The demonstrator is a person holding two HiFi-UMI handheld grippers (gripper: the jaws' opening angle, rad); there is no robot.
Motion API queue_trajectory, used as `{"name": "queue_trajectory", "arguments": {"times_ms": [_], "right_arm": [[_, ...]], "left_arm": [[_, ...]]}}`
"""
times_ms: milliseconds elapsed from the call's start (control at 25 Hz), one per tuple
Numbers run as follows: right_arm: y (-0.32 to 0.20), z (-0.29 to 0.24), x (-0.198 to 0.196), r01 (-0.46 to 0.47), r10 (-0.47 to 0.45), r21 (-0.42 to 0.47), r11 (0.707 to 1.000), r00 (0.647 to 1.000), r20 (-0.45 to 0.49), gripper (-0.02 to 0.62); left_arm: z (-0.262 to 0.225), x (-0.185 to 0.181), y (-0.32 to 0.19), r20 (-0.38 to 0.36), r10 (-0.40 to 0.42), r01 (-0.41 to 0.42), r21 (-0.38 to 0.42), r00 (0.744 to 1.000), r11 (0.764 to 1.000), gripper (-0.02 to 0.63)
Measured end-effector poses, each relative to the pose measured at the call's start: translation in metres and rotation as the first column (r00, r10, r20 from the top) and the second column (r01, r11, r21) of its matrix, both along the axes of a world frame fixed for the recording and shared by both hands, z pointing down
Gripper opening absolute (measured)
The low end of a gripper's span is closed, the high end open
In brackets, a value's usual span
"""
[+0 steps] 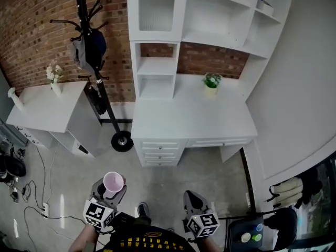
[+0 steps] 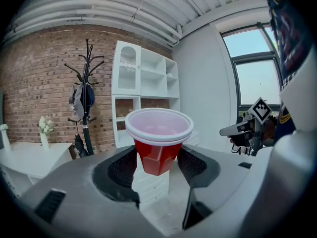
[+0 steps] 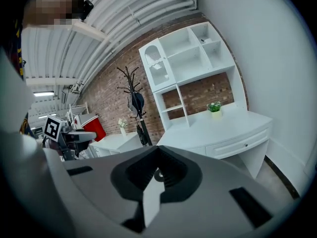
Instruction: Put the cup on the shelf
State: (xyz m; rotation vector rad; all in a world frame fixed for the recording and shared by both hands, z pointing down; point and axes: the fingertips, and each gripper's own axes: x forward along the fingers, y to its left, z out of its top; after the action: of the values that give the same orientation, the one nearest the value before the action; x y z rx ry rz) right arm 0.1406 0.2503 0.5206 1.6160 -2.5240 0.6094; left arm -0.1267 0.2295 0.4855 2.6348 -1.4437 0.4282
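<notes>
A red cup (image 1: 113,182) with a white rim stands upright between the jaws of my left gripper (image 1: 108,193), low in the head view over the floor. In the left gripper view the pads press on both sides of the cup (image 2: 158,143), so the left gripper (image 2: 158,162) is shut on it. My right gripper (image 1: 191,199) hangs beside it, shut and holding nothing; its tips (image 3: 158,155) meet. The white shelf unit (image 1: 157,67) rises from the back of a white desk (image 1: 194,117) ahead, well apart from both grippers. From the right gripper view the cup (image 3: 94,128) shows at far left.
A small potted plant (image 1: 211,83) stands on the desk. A black coat rack (image 1: 89,41) with a hanging bag stands left of the desk. Further left is a white side table (image 1: 47,109) with a flower vase (image 1: 54,80). Cables (image 1: 31,193) lie on the floor at left.
</notes>
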Motion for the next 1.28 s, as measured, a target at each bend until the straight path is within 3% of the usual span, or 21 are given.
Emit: {"name": "queue_trajectory", "arguments": {"times_ms": [520, 920, 1280], "right_arm": [[-0.094, -0.005, -0.069, -0.087, 0.085, -0.043, 0.995, 0.996, -0.027, -0.005], [-0.157, 0.023, -0.056, -0.109, 0.107, -0.089, 0.990, 0.994, -0.029, -0.006], [-0.273, 0.020, -0.037, -0.050, 0.052, -0.070, 0.996, 0.998, 0.023, -0.006]], "left_arm": [[0.010, -0.059, -0.121, -0.040, 0.092, -0.092, -0.011, 0.995, 0.996, 0.258], [0.025, -0.042, -0.195, -0.030, 0.122, -0.123, -0.031, 0.992, 0.992, 0.258], [0.024, -0.024, -0.295, -0.003, 0.061, -0.061, -0.050, 0.998, 0.997, 0.258]]}}
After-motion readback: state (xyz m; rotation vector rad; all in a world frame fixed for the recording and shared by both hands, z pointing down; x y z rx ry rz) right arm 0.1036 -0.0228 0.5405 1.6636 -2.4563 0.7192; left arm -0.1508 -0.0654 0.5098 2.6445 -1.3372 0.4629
